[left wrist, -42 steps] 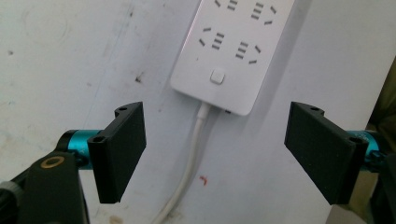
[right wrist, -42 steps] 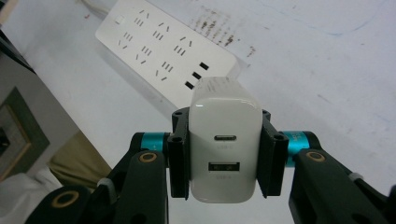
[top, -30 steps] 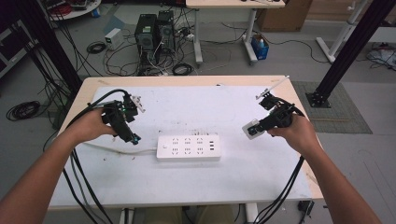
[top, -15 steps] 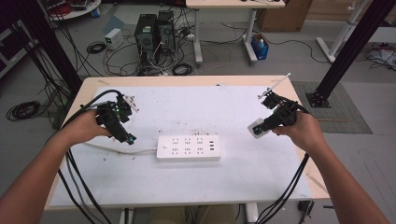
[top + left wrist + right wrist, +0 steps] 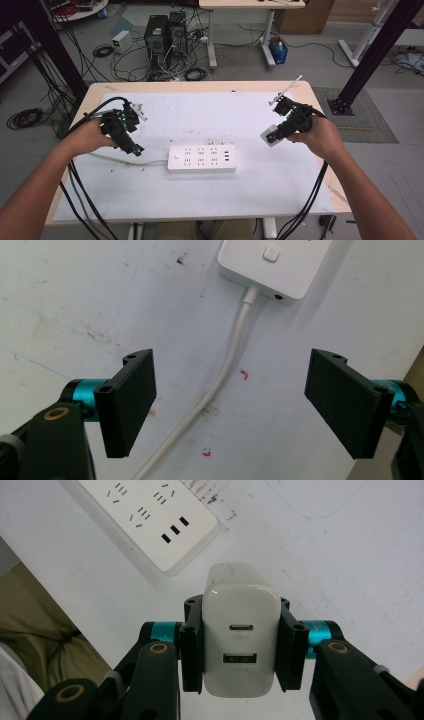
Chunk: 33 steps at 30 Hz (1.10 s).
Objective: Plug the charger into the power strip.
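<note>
Clamped on a white USB charger (image 5: 240,635), the right gripper (image 5: 240,645) has its two black jaws pressed flat against the block's sides. Its own camera shows two ports on the charger's near face, one small oval above a wider rectangular one. From the high view none of that reads; the charger (image 5: 270,136) is just a pale block at the tip of the right gripper (image 5: 287,125), held above the white table (image 5: 210,115) to the right of the power strip (image 5: 201,159), well apart from it.

The left gripper (image 5: 230,405) stands wide with nothing between its jaws; its view looks down on the strip's white cable (image 5: 220,390) running across the table into the end of the power strip (image 5: 275,265), beside a square button (and a few red flecks on the tabletop). The high view puts the left gripper (image 5: 131,146) just left of the strip, over that cable (image 5: 125,160).

The right gripper view catches the strip's far end (image 5: 150,520) — three dark slots in a row below the socket holes.
</note>
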Each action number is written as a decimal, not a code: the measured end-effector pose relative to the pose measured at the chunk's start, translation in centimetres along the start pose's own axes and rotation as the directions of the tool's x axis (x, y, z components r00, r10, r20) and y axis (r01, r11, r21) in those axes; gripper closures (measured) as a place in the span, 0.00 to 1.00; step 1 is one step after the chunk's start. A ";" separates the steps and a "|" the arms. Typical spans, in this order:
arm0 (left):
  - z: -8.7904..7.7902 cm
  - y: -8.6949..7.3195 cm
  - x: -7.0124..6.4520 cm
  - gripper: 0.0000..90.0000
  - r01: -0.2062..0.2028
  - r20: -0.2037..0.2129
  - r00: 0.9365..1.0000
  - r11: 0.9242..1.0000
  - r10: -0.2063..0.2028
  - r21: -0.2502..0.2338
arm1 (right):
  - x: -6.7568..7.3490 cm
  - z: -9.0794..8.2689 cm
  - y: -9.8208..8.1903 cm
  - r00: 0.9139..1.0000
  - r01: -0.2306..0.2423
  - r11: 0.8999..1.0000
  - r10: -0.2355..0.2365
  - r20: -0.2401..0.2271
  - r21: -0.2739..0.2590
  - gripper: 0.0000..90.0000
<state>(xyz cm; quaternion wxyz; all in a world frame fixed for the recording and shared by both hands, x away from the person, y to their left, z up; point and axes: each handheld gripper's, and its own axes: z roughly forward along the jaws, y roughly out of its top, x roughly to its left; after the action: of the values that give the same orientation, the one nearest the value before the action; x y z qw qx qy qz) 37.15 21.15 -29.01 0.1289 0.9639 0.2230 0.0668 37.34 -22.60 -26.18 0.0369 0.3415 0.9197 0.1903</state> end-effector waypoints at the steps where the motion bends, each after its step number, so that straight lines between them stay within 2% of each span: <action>1: 0.2 -0.1 0.1 0.23 -0.009 0.003 1.000 1.000 0.009 0.001 | 0.2 0.2 0.4 1.000 0.023 1.000 -0.023 0.003 0.005 0.69; 4: 0.5 -0.2 0.1 0.23 0.003 0.010 1.000 1.000 -0.003 -0.009 | 0.6 0.4 1.2 0.997 0.073 0.997 -0.073 0.006 0.019 0.69; 7: 0.7 -0.2 0.1 0.23 -0.005 0.012 1.000 1.000 0.005 0.002 | 1.1 0.7 2.3 0.993 0.120 0.992 -0.120 0.001 0.033 0.69; 8: 0.7 -0.2 0.1 0.23 -0.005 0.012 1.000 1.000 0.005 0.002 | 1.1 0.7 2.3 0.993 0.120 0.992 -0.120 0.001 0.033 0.69; 9: 0.9 -0.3 0.1 0.23 0.000 0.013 1.000 1.000 0.000 0.003 | 1.3 1.0 3.1 0.988 0.154 0.987 -0.153 -0.011 0.038 0.69; 10: 0.9 -0.3 0.1 0.23 0.000 0.013 1.000 1.000 0.000 0.003 | 1.3 1.0 3.1 0.988 0.154 0.987 -0.153 -0.011 0.038 0.69; 13: 1.2 -0.4 0.0 0.23 0.013 0.008 1.000 1.000 -0.013 0.002 | 1.8 2.1 4.9 0.979 0.204 0.976 -0.203 -0.018 0.070 0.69; 14: 1.2 -0.4 0.0 0.23 0.013 0.008 1.000 1.000 -0.013 0.002 | 1.8 2.1 4.9 0.979 0.204 0.976 -0.203 -0.018 0.070 0.69; 15: 1.4 -0.5 0.0 0.23 0.010 0.011 1.000 1.000 -0.010 0.002 | 2.1 2.9 5.7 0.972 0.236 0.968 -0.235 -0.029 0.085 0.69; 16: 1.4 -0.5 0.0 0.23 0.010 0.011 1.000 1.000 -0.010 0.002 | 2.4 3.3 6.1 0.968 0.251 0.963 -0.249 -0.035 0.094 0.69; 17: 1.5 -0.5 0.0 0.23 -0.003 0.010 1.000 1.000 0.003 0.023 | 2.7 3.6 6.5 0.962 0.271 0.958 -0.269 -0.040 0.094 0.69; 18: 1.7 -0.5 -0.1 0.23 0.002 0.014 1.000 1.000 -0.003 0.018 | 3.0 3.9 6.8 0.958 0.286 0.953 -0.282 -0.048 0.099 0.69; 20: 1.8 -0.5 -0.1 0.23 0.001 0.015 1.000 1.000 -0.002 0.018 | 3.4 4.5 7.4 0.942 0.334 0.937 -0.330 -0.056 0.099 0.69; 22: 1.8 -0.5 -0.1 0.23 -0.005 0.012 1.000 1.000 0.005 0.020 | 3.9 5.1 8.0 0.932 0.361 0.927 -0.355 -0.070 0.106 0.69; 23: 1.9 -0.5 -0.1 0.23 -0.005 0.014 1.000 1.000 0.005 0.018 | 3.9 5.1 8.0 0.932 0.361 0.927 -0.355 -0.070 0.106 0.69; 27: 2.3 -0.7 -0.2 0.23 -0.013 0.019 1.000 1.000 0.012 0.018 | 5.0 6.8 9.0 0.904 0.425 0.897 -0.415 -0.100 0.122 0.69; 29: 2.5 -0.9 -0.1 0.23 -0.004 0.021 1.000 1.000 0.004 0.015 | 5.5 7.7 9.5 0.896 0.443 0.885 -0.432 -0.101 0.145 0.69; 30: 2.5 -0.9 -0.1 0.23 -0.004 0.021 1.000 1.000 0.004 0.015 | 5.5 7.7 9.5 0.896 0.443 0.885 -0.432 -0.101 0.145 0.69; 31: 2.7 -1.1 0.0 0.23 -0.001 0.022 1.000 1.000 0.000 0.009 | 6.0 9.1 10.0 0.880 0.474 0.866 -0.462 -0.108 0.161 0.69; 33: 2.9 -1.3 0.1 0.23 0.002 0.028 1.000 1.000 -0.002 0.009 | 6.4 10.2 10.4 0.867 0.498 0.851 -0.484 -0.116 0.169 0.69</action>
<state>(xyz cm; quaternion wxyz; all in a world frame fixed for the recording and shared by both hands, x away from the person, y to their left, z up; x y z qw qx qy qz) 37.24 21.73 -32.17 0.1279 0.9651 0.2224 0.0520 40.82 -7.97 -31.31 0.0189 0.0906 0.9911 0.0958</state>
